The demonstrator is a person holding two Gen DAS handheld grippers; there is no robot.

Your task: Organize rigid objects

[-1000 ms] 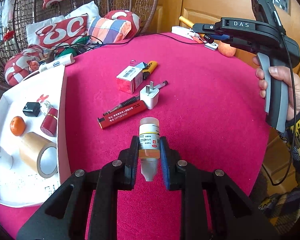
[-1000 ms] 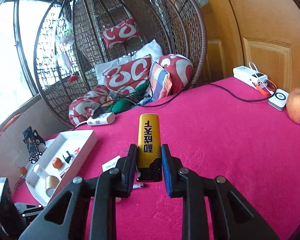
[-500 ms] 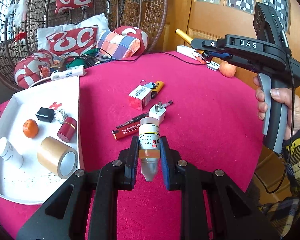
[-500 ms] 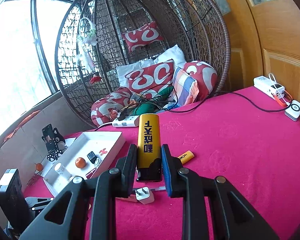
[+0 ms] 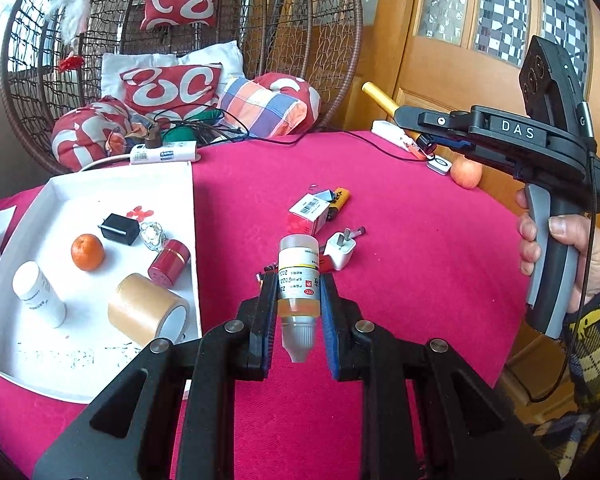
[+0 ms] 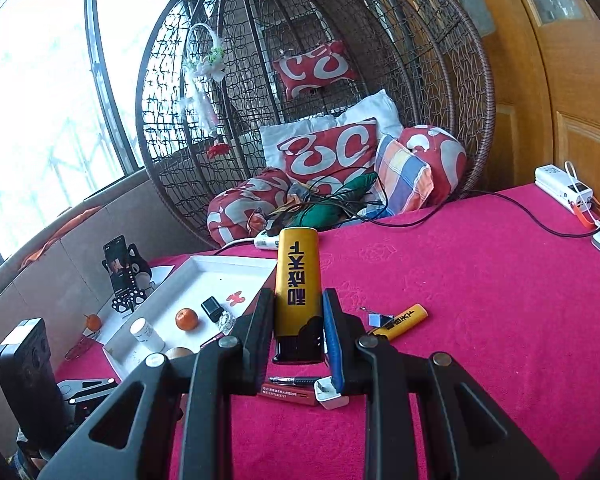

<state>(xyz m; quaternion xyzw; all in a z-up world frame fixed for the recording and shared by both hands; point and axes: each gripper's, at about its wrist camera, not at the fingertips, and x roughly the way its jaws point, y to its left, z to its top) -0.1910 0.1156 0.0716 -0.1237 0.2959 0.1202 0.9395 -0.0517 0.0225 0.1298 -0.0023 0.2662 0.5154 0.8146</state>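
The left gripper point(image 5: 298, 312) pinches a small bottle point(image 5: 299, 280), and the right gripper point(image 6: 298, 320) pinches a yellow lighter point(image 6: 298, 276); both are held above the red tablecloth point(image 5: 400, 264). At ten o'clock the white tray point(image 5: 190, 216) already holds a tangerine point(image 5: 87, 252), tape roll point(image 5: 146, 312) and others. By my reckoning roughly half is sorted: a charger plug point(image 5: 340, 249), small box point(image 5: 308, 214) and second lighter point(image 6: 400, 320) remain at twelve o'clock.

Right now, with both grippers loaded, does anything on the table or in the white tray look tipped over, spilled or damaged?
Nothing spilled or broken. In the white tray, the red canister and tape roll lie on their sides; the white bottle looks tipped too. The small bottle in the left gripper points cap-first at the camera.
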